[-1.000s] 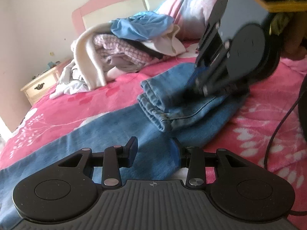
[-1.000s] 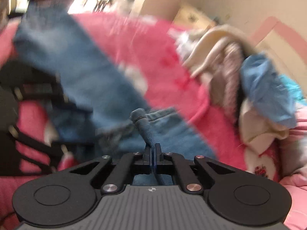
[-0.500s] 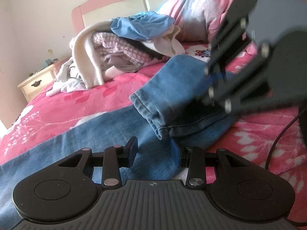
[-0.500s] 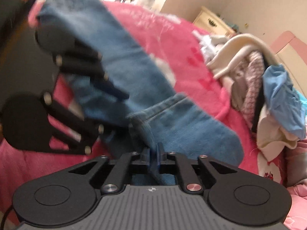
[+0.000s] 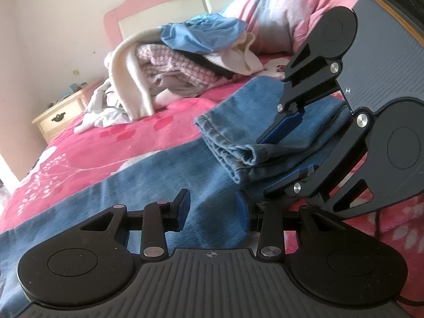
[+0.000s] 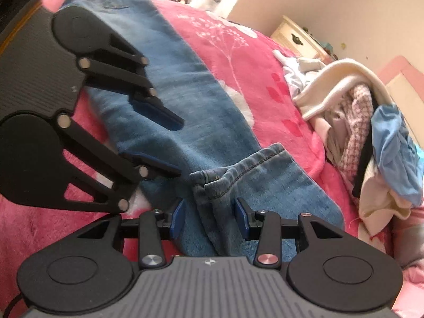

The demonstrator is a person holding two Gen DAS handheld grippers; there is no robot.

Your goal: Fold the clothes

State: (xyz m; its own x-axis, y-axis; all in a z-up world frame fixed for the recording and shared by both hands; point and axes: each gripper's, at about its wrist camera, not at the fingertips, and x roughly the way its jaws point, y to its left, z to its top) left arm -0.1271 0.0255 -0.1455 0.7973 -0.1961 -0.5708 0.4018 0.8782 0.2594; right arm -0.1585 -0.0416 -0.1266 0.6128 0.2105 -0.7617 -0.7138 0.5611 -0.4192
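A pair of blue jeans [image 5: 164, 182] lies along the pink bedspread, its leg end [image 5: 251, 132] folded back on top of the rest. My left gripper [image 5: 216, 206] is open, low over the jeans. My right gripper [image 6: 209, 217] is open, its fingers either side of the folded hem [image 6: 238, 169] and not gripping it. In the left wrist view the right gripper [image 5: 285, 156] straddles the folded end. In the right wrist view the left gripper [image 6: 180, 143] hovers open over the leg [image 6: 169, 79].
A heap of unfolded clothes [image 5: 185, 63] in cream, pink and blue sits near the pink headboard [image 5: 159, 8], with a floral pillow [image 5: 278, 13] behind. It also shows in the right wrist view [image 6: 371, 143]. A cream nightstand [image 5: 61, 116] stands beside the bed.
My right gripper, shut on the jeans hem before, has opened and let it go. The folded leg end now rests on the jeans. The left gripper stays open.
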